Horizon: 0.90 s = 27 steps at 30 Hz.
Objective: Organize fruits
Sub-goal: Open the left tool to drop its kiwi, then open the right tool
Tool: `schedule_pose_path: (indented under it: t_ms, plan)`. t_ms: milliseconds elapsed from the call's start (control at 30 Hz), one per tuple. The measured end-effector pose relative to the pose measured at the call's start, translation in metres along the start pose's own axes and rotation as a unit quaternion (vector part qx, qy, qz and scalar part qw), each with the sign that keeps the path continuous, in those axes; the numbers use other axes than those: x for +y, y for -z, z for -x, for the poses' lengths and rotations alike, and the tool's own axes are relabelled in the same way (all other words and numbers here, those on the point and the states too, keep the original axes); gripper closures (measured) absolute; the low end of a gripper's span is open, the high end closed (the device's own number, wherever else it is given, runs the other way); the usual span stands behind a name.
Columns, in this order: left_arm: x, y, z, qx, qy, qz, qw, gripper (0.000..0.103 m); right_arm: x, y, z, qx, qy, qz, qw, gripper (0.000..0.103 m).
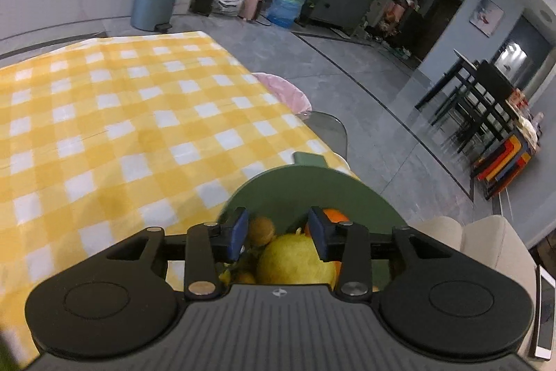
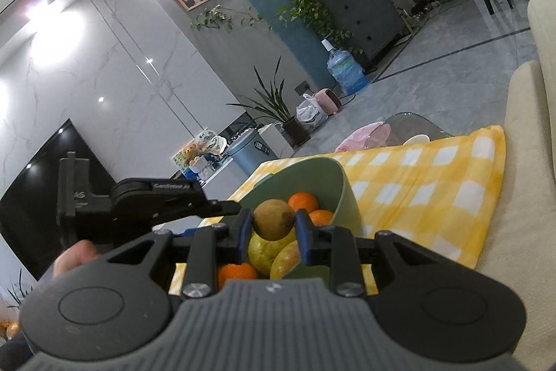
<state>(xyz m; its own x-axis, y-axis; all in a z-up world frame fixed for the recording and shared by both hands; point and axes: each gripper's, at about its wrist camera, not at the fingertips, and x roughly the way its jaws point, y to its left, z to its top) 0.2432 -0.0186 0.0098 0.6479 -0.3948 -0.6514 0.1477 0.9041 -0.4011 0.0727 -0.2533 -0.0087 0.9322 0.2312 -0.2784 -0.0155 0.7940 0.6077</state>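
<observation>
Fruits sit heaped in the green bowl (image 2: 342,186) on the checked table (image 1: 104,113). The right gripper (image 2: 272,226), fingers clenched on a brown kiwi (image 2: 272,218), holds it just above the bowl, probably lifting it out for sorting. The left gripper (image 1: 278,230) hangs over the bowl, fingers parted and empty around a yellow pear (image 1: 295,258).

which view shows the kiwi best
The right wrist view. There the kiwi sits whole and sharp between the pads of the right gripper, above the green bowl. In the left wrist view the same kiwi is small and half hidden beside the left gripper's blue pad.
</observation>
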Motion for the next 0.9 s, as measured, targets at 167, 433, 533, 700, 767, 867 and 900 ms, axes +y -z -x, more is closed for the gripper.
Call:
schedule_pose_path:
  t_ms: [167,433,533,700,767,867,900]
  plan:
    - [0.021,0.033,0.058,-0.018,0.022,0.034,0.9990,0.048,0.004,-0.004,0.001,-0.005,-0.020,0.021,1.000,0.079]
    - [0.030,0.077,0.109,-0.052,-0.051,0.009,0.9973,0.047,0.027,-0.013,-0.006,0.054,-0.051,0.065,0.995,0.079]
    - [0.035,0.081,0.109,-0.053,-0.045,0.005,0.9976,0.047,0.043,-0.018,-0.024,0.104,-0.059,0.099,0.988,0.079]
    - [0.041,0.076,0.099,-0.049,-0.023,0.016,0.9984,0.047,0.058,-0.028,-0.070,0.199,-0.019,0.117,0.973,0.079]
    - [0.042,0.077,0.098,-0.048,-0.017,0.017,0.9985,0.047,0.063,-0.026,-0.089,0.238,-0.003,0.140,0.961,0.079]
    - [0.044,0.078,0.097,-0.050,-0.018,0.019,0.9984,0.047,0.063,-0.022,-0.108,0.270,0.023,0.158,0.950,0.079]
    - [0.045,0.078,0.097,-0.049,-0.019,0.021,0.9984,0.047,0.063,-0.021,-0.112,0.277,0.031,0.160,0.947,0.078]
